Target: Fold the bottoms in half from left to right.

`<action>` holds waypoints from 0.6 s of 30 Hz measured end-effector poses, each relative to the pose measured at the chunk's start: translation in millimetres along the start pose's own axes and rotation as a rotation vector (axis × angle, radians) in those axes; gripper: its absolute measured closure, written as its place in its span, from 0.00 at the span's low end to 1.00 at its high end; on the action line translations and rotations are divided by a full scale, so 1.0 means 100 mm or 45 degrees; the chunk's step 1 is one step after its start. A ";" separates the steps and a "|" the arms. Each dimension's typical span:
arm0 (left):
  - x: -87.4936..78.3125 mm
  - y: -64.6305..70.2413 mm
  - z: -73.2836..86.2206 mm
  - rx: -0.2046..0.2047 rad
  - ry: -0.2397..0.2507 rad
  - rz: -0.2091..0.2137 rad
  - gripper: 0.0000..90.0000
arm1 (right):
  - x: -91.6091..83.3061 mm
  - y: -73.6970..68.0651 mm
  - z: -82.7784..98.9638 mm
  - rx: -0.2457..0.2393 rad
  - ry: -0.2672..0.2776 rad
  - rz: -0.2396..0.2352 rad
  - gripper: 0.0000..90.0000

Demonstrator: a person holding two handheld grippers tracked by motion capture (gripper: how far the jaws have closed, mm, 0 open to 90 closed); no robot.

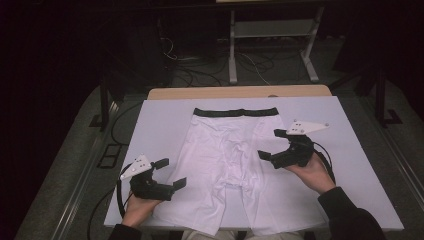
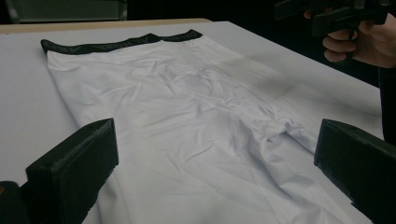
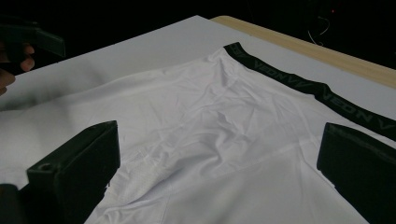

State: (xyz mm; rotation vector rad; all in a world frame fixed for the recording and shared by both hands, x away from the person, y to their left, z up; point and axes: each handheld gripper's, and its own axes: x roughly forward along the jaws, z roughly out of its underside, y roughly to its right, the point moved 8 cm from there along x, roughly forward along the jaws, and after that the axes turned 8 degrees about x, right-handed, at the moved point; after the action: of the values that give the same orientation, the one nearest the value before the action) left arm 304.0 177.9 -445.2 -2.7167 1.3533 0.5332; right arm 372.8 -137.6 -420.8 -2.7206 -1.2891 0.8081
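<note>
- Presently, a pair of white shorts [image 1: 227,165] with a black waistband [image 1: 235,112] is laid flat on the white table cover [image 1: 165,130], waistband at 12 o'clock and leg openings toward 6 o'clock near the front edge.
- The left gripper [image 1: 167,173] is held at about 8 o'clock of the garment, just beside its left leg; its jaws are spread wide and nothing is held between them.
- The right gripper [image 1: 272,144] hovers at about 3 o'clock, over the right edge of the cloth, jaws likewise wide and empty.
- Folding appears to be the work in hand, and no grasp has yet been made.
- A clean fold would likely be served if each edge were pinched through one layer only, with the lower jaw slid under the cloth rather than pressed down on it.
- Both sides are best lifted together, so that the wrinkles near the crotch [image 2: 219,93] are not dragged into the fold.
- The waistband should be kept straight as a reference line.
</note>
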 end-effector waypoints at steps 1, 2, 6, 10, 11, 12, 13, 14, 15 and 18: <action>0.00 0.00 0.00 -0.001 0.000 0.001 0.00 | 0.02 0.00 -0.01 -0.003 -0.002 -0.004 0.00; 0.00 0.00 0.00 -0.001 0.002 0.001 0.00 | 0.03 -0.01 -0.01 0.001 -0.004 -0.007 0.00; 0.00 0.00 0.00 -0.002 0.003 0.003 0.00 | 0.11 -0.02 -0.02 -0.001 -0.014 -0.016 0.00; 0.00 0.00 0.00 0.000 0.001 0.003 0.00 | 0.18 -0.04 -0.05 -0.010 -0.028 -0.025 0.00; 0.00 0.00 0.00 0.000 0.001 0.004 0.00 | 0.20 -0.04 -0.06 -0.014 -0.026 -0.026 0.00; 0.00 0.00 0.00 0.000 0.001 0.004 0.00 | 0.21 -0.04 -0.07 -0.014 -0.029 -0.028 0.00; 0.00 0.00 0.00 0.000 0.002 0.005 0.00 | 0.23 -0.05 -0.08 -0.017 -0.032 -0.029 0.00; 0.00 0.00 0.00 0.000 0.002 0.005 0.00 | 0.24 -0.05 -0.08 -0.019 -0.034 -0.032 0.00; 0.00 0.00 0.00 0.001 0.001 0.006 0.00 | 0.25 -0.05 -0.09 -0.020 -0.037 -0.034 0.00; 0.00 0.01 0.00 0.002 0.000 0.007 0.00 | 0.28 -0.07 -0.12 -0.024 -0.031 -0.037 0.00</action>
State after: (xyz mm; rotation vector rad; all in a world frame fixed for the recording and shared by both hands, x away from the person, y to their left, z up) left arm 303.4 177.7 -445.0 -2.7128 1.3606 0.5318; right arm 388.6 -110.2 -421.3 -2.7081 -1.3448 0.8333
